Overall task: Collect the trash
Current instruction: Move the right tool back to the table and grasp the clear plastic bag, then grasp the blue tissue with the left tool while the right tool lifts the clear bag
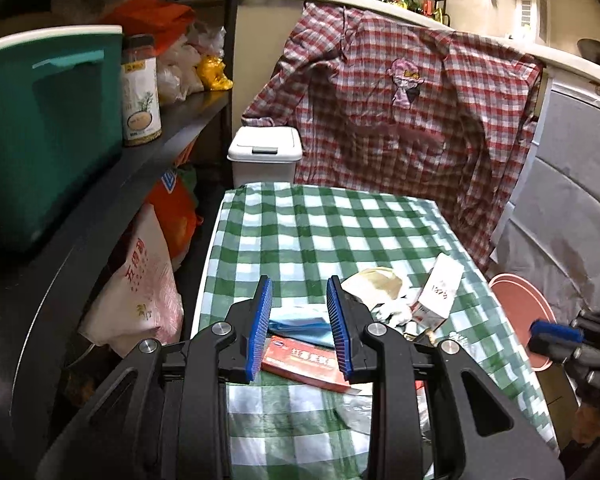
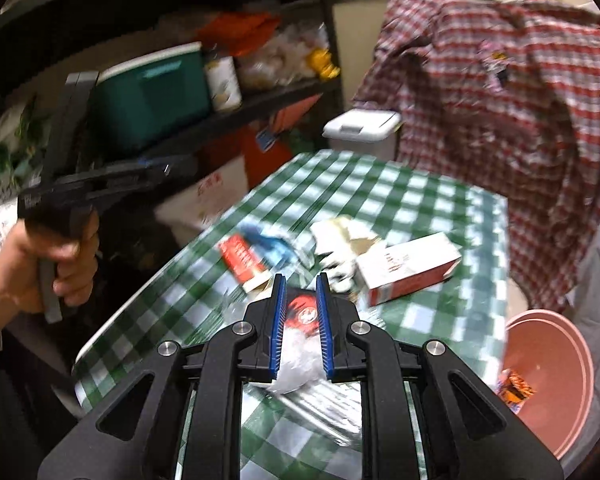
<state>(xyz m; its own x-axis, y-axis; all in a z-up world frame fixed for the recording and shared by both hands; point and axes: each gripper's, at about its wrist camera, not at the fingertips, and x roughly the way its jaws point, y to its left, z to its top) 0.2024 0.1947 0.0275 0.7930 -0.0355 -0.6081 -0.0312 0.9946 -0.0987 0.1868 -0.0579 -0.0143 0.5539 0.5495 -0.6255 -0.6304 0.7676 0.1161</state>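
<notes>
In the left wrist view the left gripper sits at lower centre with its blue pads standing apart and nothing pinched between them. Seen through the gap, lower down on the cloth, are a red flat box and a blue plastic scrap; whether the pads touch either cannot be told.

In the right wrist view the right gripper has its pads set narrowly, with a crumpled white wrapper bearing a red-and-black print between them. The pads look to lie against its sides, but motion blur leaves the contact unsure.

Outward, the rest of the trash lies mid-table on the green checked tablecloth: a white-and-red carton on its side and crumpled beige paper, their print too smeared to read.

A pink bin stands at the lower right beyond the table edge, partly cut off by the frame, with orange litter inside. A white lidded bin stands beyond the far end, its base hidden by the table. A plaid shirt hangs behind it. A hand grips the other gripper's handle at the left, blurred.
</notes>
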